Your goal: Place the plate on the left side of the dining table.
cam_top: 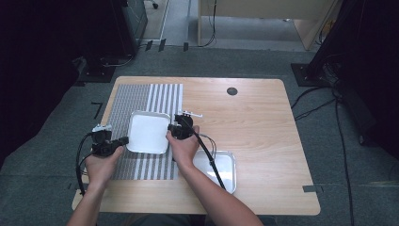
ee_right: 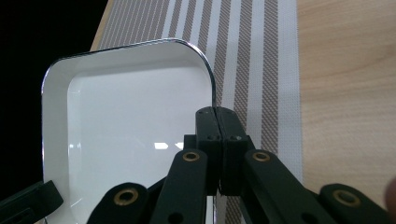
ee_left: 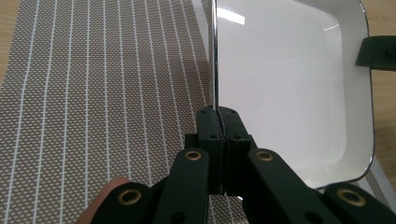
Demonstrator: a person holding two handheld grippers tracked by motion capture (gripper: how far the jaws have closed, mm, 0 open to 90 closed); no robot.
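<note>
A white square tray (cam_top: 148,132) with a thin dark rim is over the striped placemat (cam_top: 136,96). My left gripper (cam_top: 124,140) is shut on the tray's left rim. In the left gripper view, its jaws (ee_left: 218,112) pinch the rim edge-on, with the tray (ee_left: 289,84) spreading out to the right. My right gripper (cam_top: 170,133) is shut on the opposite rim. In the right gripper view, its jaws (ee_right: 217,112) clamp the rim near a rounded corner of the tray (ee_right: 130,126). Whether the tray rests on the mat or is lifted, I cannot tell.
A second white tray (cam_top: 226,169) lies on the bare wood near the table's front, partly under the right forearm. The wooden table (cam_top: 254,122) has a small dark round cap (cam_top: 232,91) near its far edge. Cables trail from both grippers.
</note>
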